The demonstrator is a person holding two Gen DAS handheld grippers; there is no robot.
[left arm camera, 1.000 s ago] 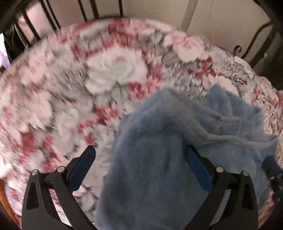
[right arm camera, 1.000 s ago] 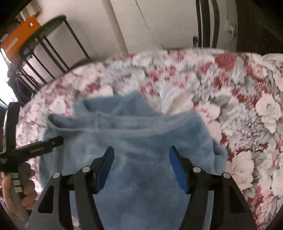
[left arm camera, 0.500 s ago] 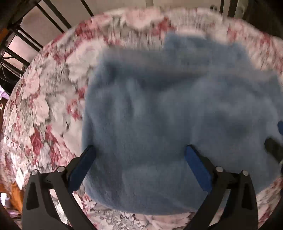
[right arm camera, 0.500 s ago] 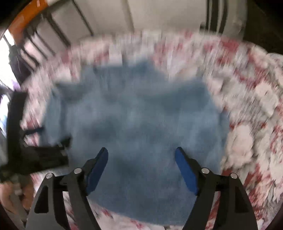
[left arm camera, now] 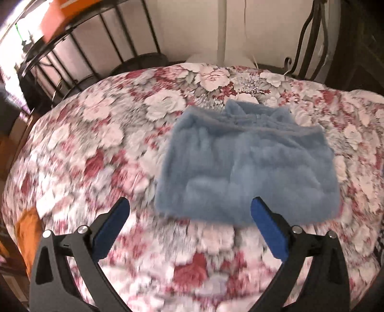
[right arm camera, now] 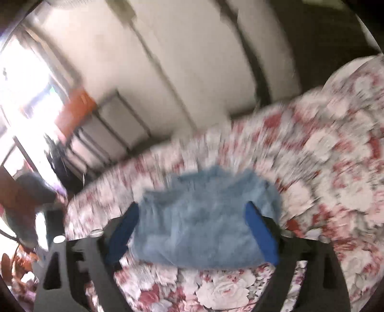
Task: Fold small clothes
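Folded garment lies flat on the bedspread, right of centre – metal bedframe rails behind it, wall beyond; both grippers' fingers sit nearer than the garment.

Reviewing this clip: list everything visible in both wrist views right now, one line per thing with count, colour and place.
fleece garment: one, light blue, folded, lying on the cloth near the middle; also in the right wrist view
floral cloth: one, white, red and grey roses, covering the round surface
metal frames: several black bars, behind the surface on the far left and far right
wall: one, off-white, behind
orange box: one, top left on the frame
left gripper: one, black with blue pads, open, near edge of the garment, nothing held
right gripper: one, black with blue pads, jaws opening, above the garment, pads not pressing it
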